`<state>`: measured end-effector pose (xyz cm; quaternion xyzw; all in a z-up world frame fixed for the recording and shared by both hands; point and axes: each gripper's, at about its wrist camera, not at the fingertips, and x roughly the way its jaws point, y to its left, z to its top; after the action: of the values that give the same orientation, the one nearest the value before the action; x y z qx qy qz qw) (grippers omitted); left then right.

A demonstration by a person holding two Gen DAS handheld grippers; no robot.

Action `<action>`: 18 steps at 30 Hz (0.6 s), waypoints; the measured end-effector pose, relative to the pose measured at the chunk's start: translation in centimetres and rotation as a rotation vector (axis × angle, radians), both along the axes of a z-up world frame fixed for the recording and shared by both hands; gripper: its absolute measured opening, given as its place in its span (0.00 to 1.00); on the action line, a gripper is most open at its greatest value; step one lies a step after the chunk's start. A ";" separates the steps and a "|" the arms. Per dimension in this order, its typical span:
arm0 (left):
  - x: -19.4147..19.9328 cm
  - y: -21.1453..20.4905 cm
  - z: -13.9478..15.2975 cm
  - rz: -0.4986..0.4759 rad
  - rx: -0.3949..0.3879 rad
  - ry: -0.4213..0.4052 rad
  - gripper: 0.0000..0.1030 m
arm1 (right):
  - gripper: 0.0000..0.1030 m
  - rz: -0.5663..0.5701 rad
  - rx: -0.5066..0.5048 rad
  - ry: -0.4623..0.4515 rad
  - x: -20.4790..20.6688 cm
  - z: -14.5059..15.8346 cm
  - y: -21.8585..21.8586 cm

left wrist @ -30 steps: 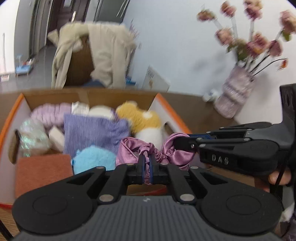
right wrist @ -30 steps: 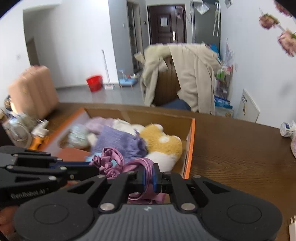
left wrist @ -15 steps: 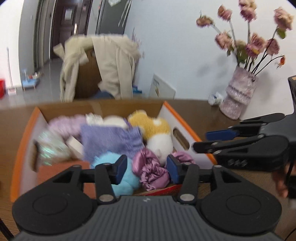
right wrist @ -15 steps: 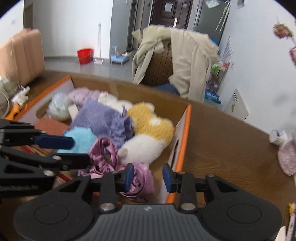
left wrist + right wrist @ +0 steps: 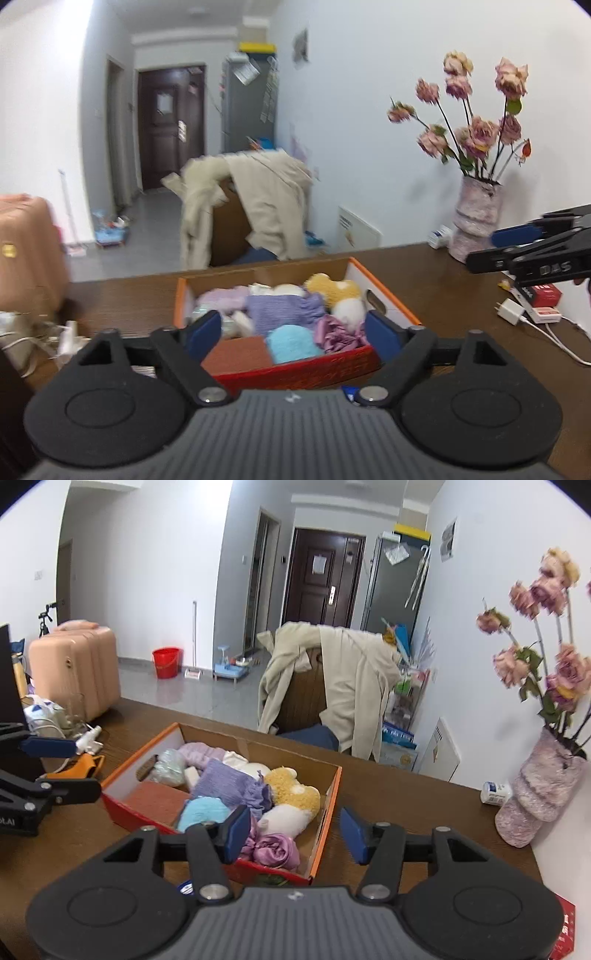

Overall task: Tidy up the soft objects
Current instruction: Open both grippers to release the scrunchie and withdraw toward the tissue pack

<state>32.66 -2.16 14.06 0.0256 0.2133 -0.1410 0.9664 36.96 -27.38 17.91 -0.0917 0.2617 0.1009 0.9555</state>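
On the dark wooden table (image 5: pixel 424 805), the shiny purple satin cloth (image 5: pixel 275 851) lies at six o'clock in the orange-rimmed cardboard box (image 5: pixel 332 797); the left gripper (image 5: pixel 291 334) and right gripper (image 5: pixel 295 830), jaws just opening, stand wide and empty; next comes finding another soft item.

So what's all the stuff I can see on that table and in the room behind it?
box: one, orange-edged cardboard, red front, on the table
table: one, dark brown wood
satin cloth: one, mauve, box's near corner
fluffy ball: one, light blue, in box
knit cloth: one, lilac, middle of box
plush toy: one, yellow and white, by the box's right wall
vase: one, pinkish, holding faded pink roses, table's right end
suitcase: one, peach, on the floor at left
bucket: one, red, on the floor
coat: one, beige, draped over a chair
left claw: black, blue pads, open, empty
right claw: same, open, empty
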 end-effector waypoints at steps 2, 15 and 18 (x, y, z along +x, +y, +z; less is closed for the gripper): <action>-2.9 0.7 -0.2 0.040 -0.014 -0.046 0.97 | 0.68 0.000 0.034 -0.043 -2.5 0.1 -0.1; -19.3 4.8 -5.5 0.172 -0.078 -0.212 1.00 | 0.92 -0.048 0.185 -0.322 -20.1 -7.1 1.1; -21.0 5.6 -6.6 0.192 -0.090 -0.191 1.00 | 0.93 -0.064 0.231 -0.287 -22.8 -9.2 1.5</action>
<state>11.66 3.43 7.42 -0.0252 0.1151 -0.0541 0.9916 14.14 -25.92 8.69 0.0136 0.1119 0.0860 0.9899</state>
